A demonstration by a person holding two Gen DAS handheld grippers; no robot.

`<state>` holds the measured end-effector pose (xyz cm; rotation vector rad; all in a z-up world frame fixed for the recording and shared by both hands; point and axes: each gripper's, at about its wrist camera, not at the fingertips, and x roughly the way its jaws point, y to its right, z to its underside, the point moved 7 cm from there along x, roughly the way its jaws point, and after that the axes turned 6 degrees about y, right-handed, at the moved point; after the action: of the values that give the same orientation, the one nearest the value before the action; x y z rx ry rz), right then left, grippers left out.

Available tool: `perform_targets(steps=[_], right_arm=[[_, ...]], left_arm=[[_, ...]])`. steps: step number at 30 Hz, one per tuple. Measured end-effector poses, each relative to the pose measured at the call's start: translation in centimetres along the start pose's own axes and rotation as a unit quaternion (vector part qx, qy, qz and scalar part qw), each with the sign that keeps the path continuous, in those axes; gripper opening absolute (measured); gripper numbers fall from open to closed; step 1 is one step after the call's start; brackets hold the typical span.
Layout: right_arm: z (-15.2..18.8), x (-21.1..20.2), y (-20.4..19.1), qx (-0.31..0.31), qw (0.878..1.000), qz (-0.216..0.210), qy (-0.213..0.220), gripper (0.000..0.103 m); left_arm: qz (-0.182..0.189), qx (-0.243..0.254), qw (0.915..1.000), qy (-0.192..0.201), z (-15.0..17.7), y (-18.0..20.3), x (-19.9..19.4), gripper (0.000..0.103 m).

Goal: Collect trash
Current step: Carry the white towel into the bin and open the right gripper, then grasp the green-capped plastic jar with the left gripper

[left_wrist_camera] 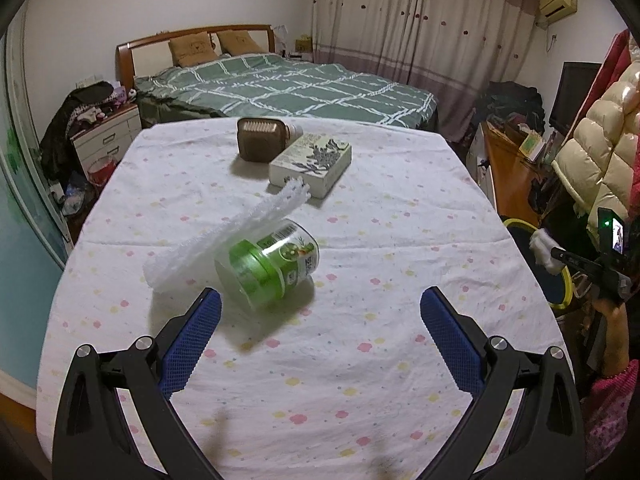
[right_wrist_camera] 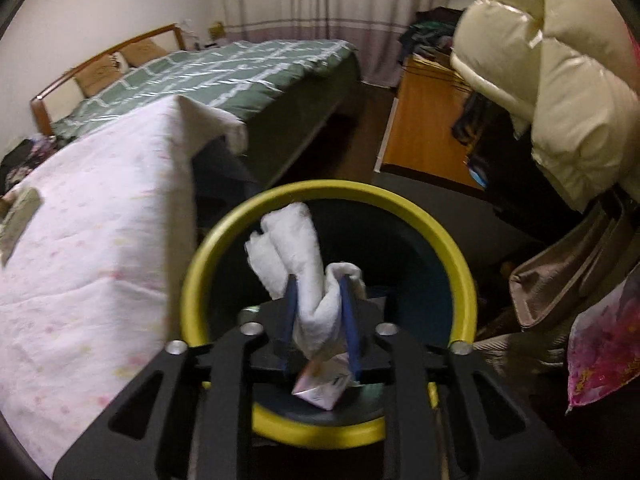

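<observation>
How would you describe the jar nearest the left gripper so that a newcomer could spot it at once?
Start at the table with the floral cloth in front of the bed. Just ahead of the open left gripper a clear jar lies on its side, with a white foam net leaning on it. Its green lid and green label set it apart from the brown bottle and pale box farther back.

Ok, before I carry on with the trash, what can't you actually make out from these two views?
- Bin contents: right wrist view, the right gripper and its white tissue cover the dark inside.
- Whether the pads press the tissue: motion blur.
- Jar far side: left wrist view, white foam netting leans over it.
- Brown bottle cap: partly behind the box.
- Left gripper: open, nothing between.
</observation>
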<state>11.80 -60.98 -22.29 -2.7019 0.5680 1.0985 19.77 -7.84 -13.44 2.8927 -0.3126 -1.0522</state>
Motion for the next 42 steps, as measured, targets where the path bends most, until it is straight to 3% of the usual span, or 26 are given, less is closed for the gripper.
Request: perform_targets(steps=[3,6,13,24,32,37,42], right_arm=[[0.3,0.1,0.8,0.011,1.000,0.010,0.004,0.050],[0.1,-0.3,0.9,0.012,1.000,0.014,0.011,0.055],[0.0,-0.8,0.0,0.003,1.000,0.006,0.015,0.056],[0.5,-0.2,-1.1,0.000,1.000,-0.006,0.005,0.057],[0.9,0.3,-0.7,0.003,1.000,-0.005,0.000,0.057],[1.1,0.4,-0.6,0.006,1.000,-0.008,-0.002,0.057],[1.3,0.6,-0.8,0.006,1.000,-0.013,-0.003,0.057]], left_arm=[[-0.001,-0.004,1.0000,-0.006,0.2,-0.3,0.5,0.098],[-0.003,-0.012,0.9998,-0.013,0.4,-0.8,1.4,0.098],[-0.003,-0.023,0.9996,-0.018,0.5,-2.3,2.8,0.098],[0.038,-0.053,0.9970,-0.041,0.6,-3.9,6.0,0.098],[0.016,-0.031,0.9991,-0.024,-1.2,-4.0,7.9,0.098],[0.033,-0.006,0.9989,-0.034,-1.2,-3.1,8.4,0.098],[0.084,0.007,0.9956,-0.041,-0.7,-0.7,7.6,0.098]])
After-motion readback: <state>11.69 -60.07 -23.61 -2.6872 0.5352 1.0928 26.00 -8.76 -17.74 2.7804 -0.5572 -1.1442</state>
